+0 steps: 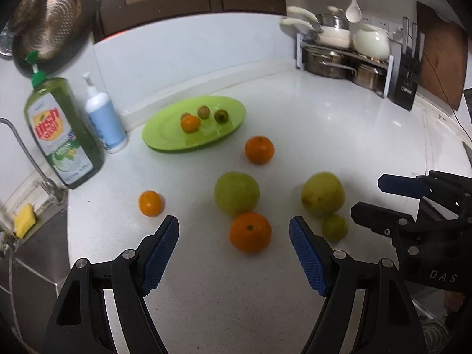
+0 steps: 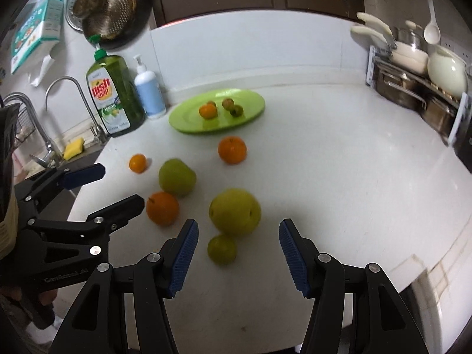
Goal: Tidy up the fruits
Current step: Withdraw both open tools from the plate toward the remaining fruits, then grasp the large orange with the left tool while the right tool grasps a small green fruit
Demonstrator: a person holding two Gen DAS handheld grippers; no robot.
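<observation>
On the white counter (image 1: 339, 124), loose oranges (image 1: 250, 232) and green fruits (image 1: 236, 193) are scattered before a green plate (image 1: 165, 135) bearing small fruits. Left gripper (image 1: 234, 236) and right gripper (image 2: 238, 236) are held apart, empty. Sink (image 2: 88, 159) adjoins leftward.

The worktop (image 1: 324, 124) is plain white. Near its back edge the plate (image 1: 165, 135) is lime green. The oranges (image 1: 250, 232) are bright orange, the apples (image 1: 237, 193) yellow-green. The gripper pads (image 1: 160, 255) are blue with a fine ribbed pattern on black arms. The dish soap bottle (image 1: 63, 131) is green.
</observation>
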